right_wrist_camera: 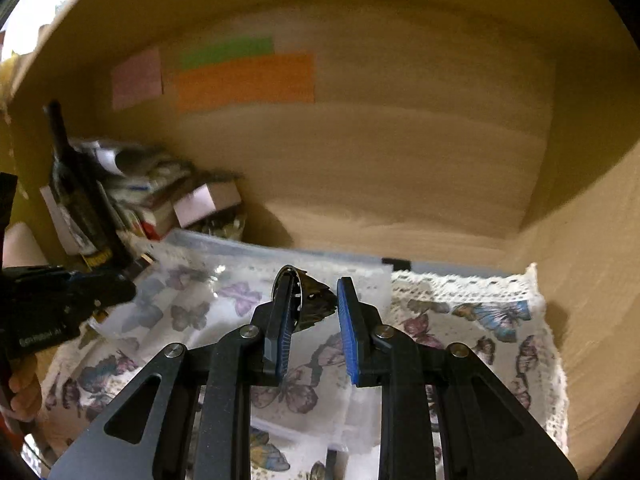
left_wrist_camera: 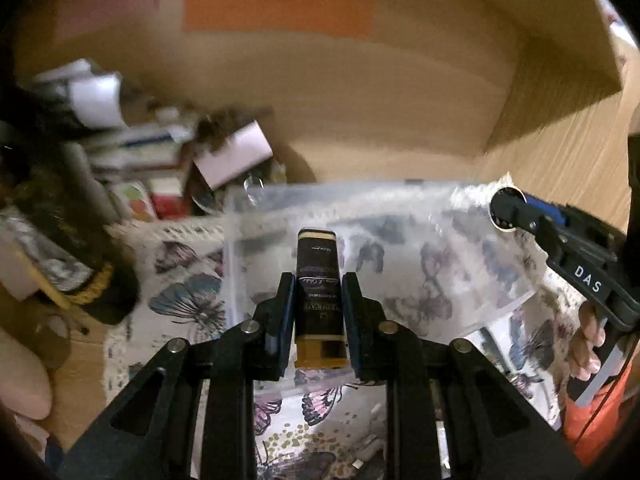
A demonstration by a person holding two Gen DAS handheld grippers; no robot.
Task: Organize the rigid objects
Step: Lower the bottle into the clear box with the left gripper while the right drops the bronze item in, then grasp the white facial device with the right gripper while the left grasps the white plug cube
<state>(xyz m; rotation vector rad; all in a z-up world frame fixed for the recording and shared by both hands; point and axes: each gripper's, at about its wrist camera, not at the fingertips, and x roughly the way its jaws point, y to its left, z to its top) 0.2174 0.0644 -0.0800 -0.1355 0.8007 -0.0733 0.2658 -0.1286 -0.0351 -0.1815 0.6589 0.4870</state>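
My left gripper [left_wrist_camera: 318,280] is shut on a small dark box with tan ends [left_wrist_camera: 318,292], held above a clear plastic zip bag [left_wrist_camera: 400,240] lying on a butterfly-print cloth [left_wrist_camera: 188,300]. My right gripper [right_wrist_camera: 314,292] has its jaws set apart around a round dark metallic object [right_wrist_camera: 308,300] that rests against the left finger; it holds the bag's edge [right_wrist_camera: 240,280] up. The right gripper also shows at the right of the left wrist view [left_wrist_camera: 508,208], and the left gripper shows at the left of the right wrist view [right_wrist_camera: 116,288].
A pile of boxes and papers [left_wrist_camera: 160,152] and a dark bottle [right_wrist_camera: 76,196] stand at the back left of the wooden alcove. Coloured sticky notes [right_wrist_camera: 244,76] are on the back wall. A wooden side wall [right_wrist_camera: 580,220] rises at the right.
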